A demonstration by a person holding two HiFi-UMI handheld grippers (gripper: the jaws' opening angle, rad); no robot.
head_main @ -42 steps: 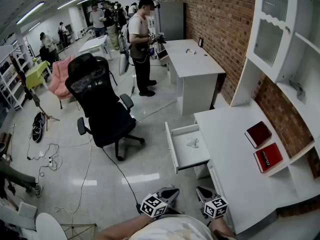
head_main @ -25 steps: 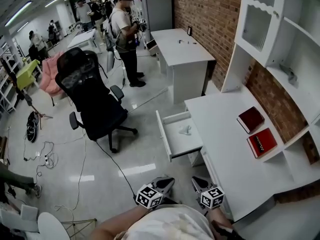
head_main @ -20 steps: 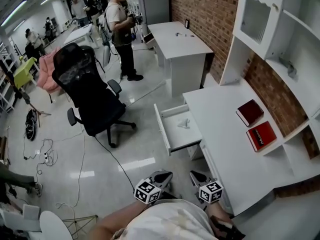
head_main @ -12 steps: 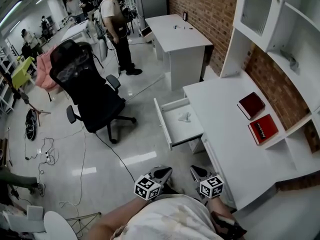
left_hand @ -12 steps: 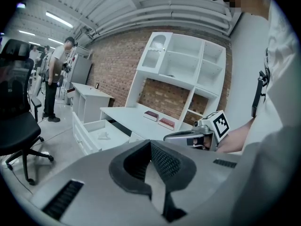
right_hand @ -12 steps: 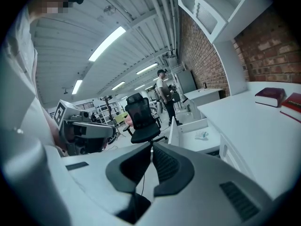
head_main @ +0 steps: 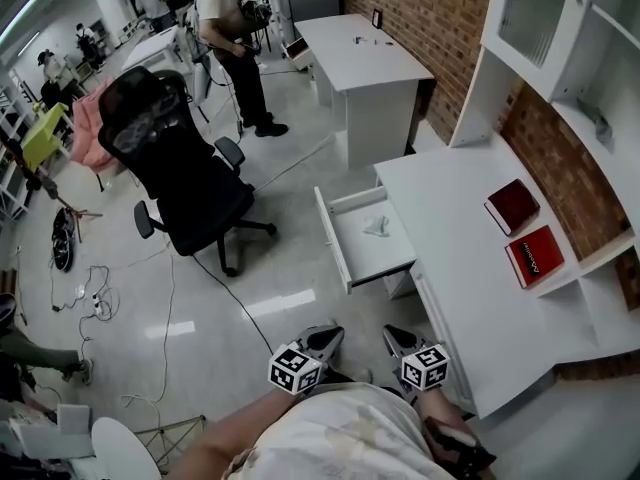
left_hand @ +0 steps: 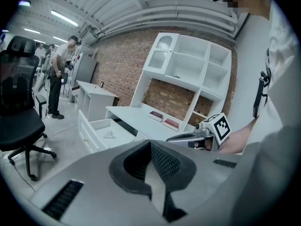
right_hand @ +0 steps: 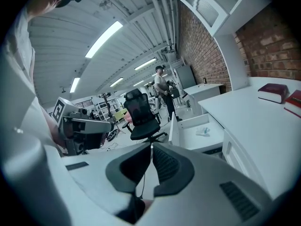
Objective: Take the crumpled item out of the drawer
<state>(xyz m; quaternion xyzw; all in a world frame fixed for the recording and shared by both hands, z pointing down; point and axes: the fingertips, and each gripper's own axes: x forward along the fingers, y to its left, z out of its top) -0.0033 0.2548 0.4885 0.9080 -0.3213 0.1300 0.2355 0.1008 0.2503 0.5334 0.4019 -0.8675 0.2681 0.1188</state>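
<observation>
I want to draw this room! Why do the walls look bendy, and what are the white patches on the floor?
Head view: the wide lens bends the brick wall; the patches are lamp glare on the shiny floor. Left gripper view: black rounded corners, the left tongs loom huge. Right gripper view: ceiling lamps glow very bright.

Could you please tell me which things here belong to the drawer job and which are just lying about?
Job: crumpled item, lying in the open drawer; left claw and right claw, both shut and empty.
Lying about: dark red book and red book on the desk; black office chair; floor cables.
</observation>
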